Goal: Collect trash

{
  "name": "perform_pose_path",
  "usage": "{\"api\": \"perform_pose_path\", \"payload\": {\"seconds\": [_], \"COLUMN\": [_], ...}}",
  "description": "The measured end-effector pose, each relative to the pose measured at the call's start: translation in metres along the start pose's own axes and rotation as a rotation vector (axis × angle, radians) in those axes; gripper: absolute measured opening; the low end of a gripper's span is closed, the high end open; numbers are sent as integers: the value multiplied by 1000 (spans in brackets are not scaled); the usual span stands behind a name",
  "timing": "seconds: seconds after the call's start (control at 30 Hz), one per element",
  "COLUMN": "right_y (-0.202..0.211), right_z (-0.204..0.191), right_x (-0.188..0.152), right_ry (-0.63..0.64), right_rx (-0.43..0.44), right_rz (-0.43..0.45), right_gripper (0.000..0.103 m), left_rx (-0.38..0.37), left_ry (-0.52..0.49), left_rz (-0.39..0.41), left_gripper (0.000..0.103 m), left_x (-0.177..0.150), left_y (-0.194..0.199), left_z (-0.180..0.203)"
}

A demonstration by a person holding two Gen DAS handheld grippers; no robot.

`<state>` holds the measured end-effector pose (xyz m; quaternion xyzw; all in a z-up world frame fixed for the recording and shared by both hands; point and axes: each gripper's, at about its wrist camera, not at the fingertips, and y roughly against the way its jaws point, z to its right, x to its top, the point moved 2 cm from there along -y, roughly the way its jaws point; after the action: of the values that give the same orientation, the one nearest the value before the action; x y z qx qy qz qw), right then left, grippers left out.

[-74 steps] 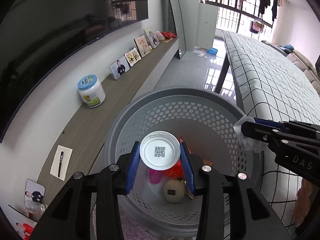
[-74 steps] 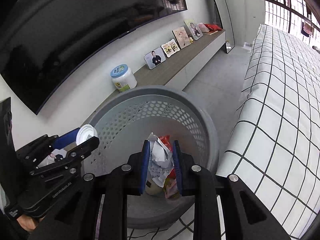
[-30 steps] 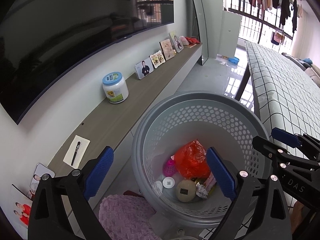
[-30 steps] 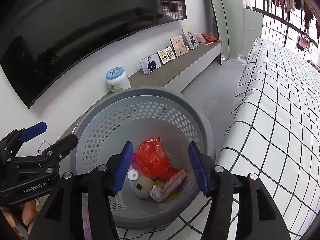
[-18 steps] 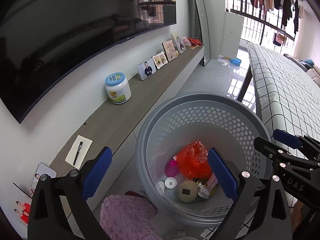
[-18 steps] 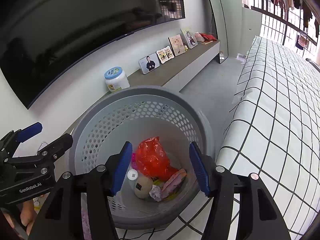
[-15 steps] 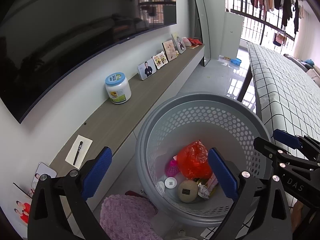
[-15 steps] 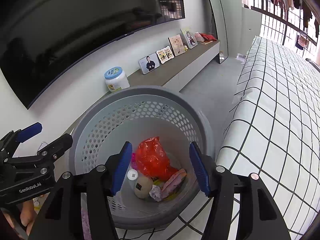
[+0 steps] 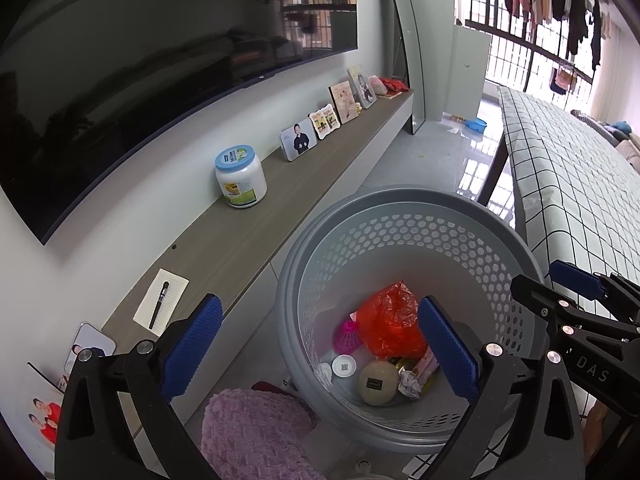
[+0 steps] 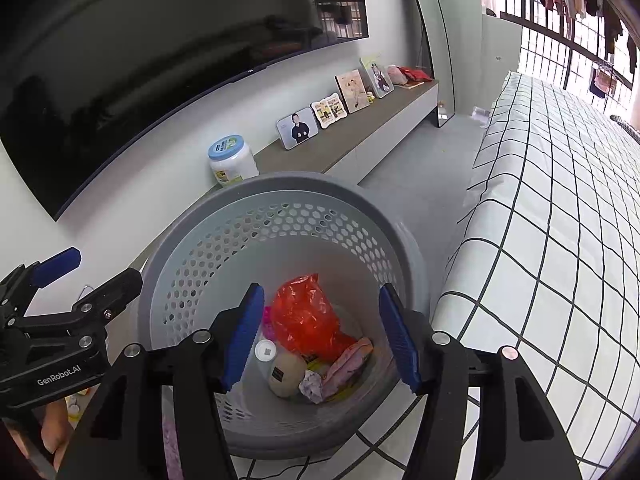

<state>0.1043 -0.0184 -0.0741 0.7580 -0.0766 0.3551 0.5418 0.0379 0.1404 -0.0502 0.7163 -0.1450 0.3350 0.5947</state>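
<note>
Both tongs hang open and empty over the grey basket (image 9: 404,208): the left tongs (image 9: 320,344) very wide, its jaws having just been opening, the right tongs (image 10: 322,334) less wide. The trash lies inside: red bag (image 9: 390,326), white lid (image 9: 345,366), crumpled wrapper (image 10: 312,384). A low-swinging hand might tip the light basket. The basket's foot is cut off, and further trash, if any, is out of view.

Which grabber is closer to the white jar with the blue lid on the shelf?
Left. The left gripper hangs on the basket's shelf side, toward the white jar; the right gripper hangs on the bed side.
</note>
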Motion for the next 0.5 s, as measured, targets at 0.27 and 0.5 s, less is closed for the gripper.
{"api": "perform_pose_path", "payload": {"seconds": [0.27, 0.5], "right_y": [-1, -1], "right_z": [-1, -1], "right_x": [0, 0], "right_ry": [2, 2], "right_rx": [-1, -2], "right_rz": [-3, -4], "right_gripper": [58, 58], "left_rx": [3, 4], "left_ry": [0, 0], "left_rz": [-4, -7], "left_gripper": [97, 97], "left_x": [-1, -2], "left_y": [-1, -2], "left_z": [0, 0]}}
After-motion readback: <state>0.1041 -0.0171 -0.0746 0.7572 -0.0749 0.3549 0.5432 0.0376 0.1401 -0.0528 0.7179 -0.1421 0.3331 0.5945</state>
